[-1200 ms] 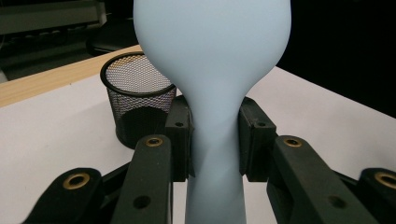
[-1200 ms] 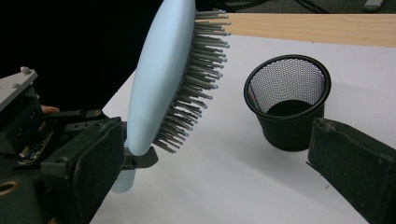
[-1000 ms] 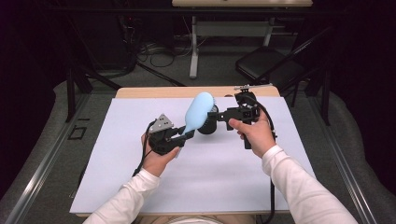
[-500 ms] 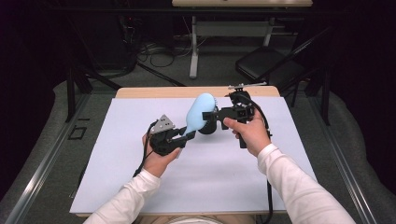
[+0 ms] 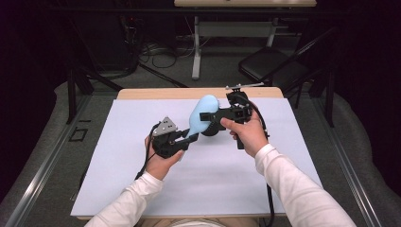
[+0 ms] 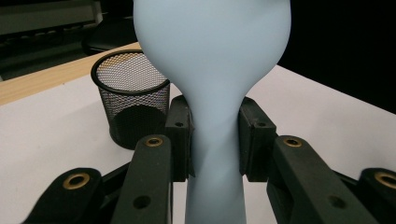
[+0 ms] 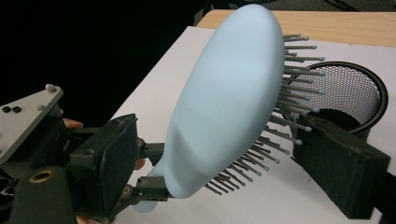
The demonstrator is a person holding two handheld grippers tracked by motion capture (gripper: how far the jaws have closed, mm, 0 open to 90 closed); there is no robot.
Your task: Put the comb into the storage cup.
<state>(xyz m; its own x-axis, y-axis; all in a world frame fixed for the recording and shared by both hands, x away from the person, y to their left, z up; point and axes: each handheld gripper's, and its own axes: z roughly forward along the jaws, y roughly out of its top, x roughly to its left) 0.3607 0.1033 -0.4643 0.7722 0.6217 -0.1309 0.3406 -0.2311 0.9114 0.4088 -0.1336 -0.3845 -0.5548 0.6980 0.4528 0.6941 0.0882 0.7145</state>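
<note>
Pale-blue hairbrush [image 5: 202,115] is clamped at its handle by the left claw [image 5: 190,137]; the right claw [image 5: 208,117], just closing, stands around its head, not yet pressing.

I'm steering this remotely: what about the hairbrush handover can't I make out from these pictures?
- The hairbrush handle end: left gripper view, cut off by the bottom edge.
- Right gripper contact: its jaws have just been closing around the brush head; whether the pads press on it yet is unclear, the far pad meeting only bristles.
- Mesh cup contents: right gripper view, the brush head covers part of its mouth.
- Left gripper grip: high view, too small.
</note>
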